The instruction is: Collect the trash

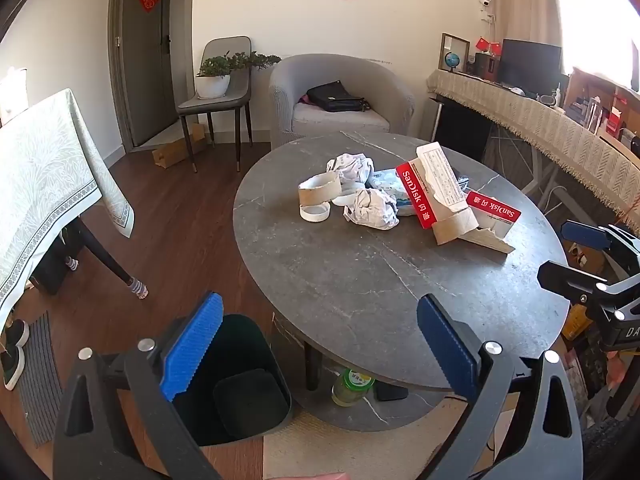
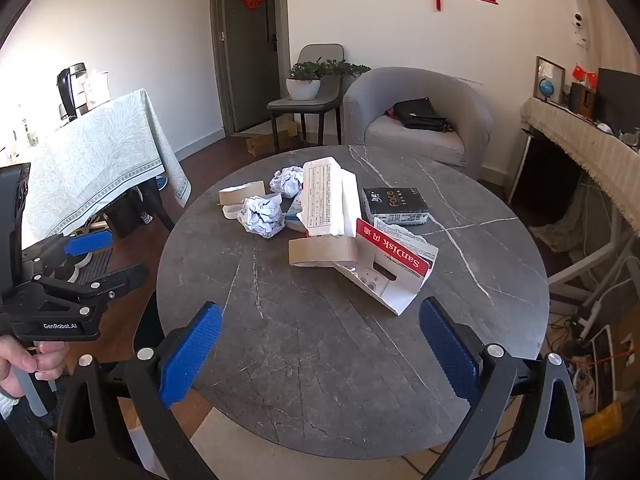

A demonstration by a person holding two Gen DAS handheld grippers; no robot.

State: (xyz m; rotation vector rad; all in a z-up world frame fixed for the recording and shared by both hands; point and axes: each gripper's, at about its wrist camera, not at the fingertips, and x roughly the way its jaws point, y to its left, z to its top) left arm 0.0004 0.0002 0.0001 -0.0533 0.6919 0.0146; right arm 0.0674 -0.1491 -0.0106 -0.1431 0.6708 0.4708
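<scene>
- I am holding my left gripper (image 1: 320,344) with its jaws spread wide and nothing between them; my right gripper (image 2: 320,346) is spread just as wide and is also gripping nothing.
- I am judging the job as barely begun: every scrap is sitting on the round table (image 2: 344,380) ahead of both pairs of jaws, and the dark trash bin (image 1: 240,400) below my left jaws, beside the table edge, is looking bare inside.
- Nearest ahead of my right jaws, the torn SanDisk carton (image 2: 394,268) is lying open, stiff white card with a red printed face and ragged edges.
- Beyond it, a brown cardboard strip (image 2: 322,250) is curling flat, and a white printed box (image 2: 326,200) is leaning across the heap.
- Further ahead and left, two crumpled paper balls (image 2: 262,216) are sitting, soft and creased, near a cardboard tape core (image 1: 319,193) and a white plastic ring (image 1: 315,213).
- The table is looking like hard, grey, veined stone.
</scene>
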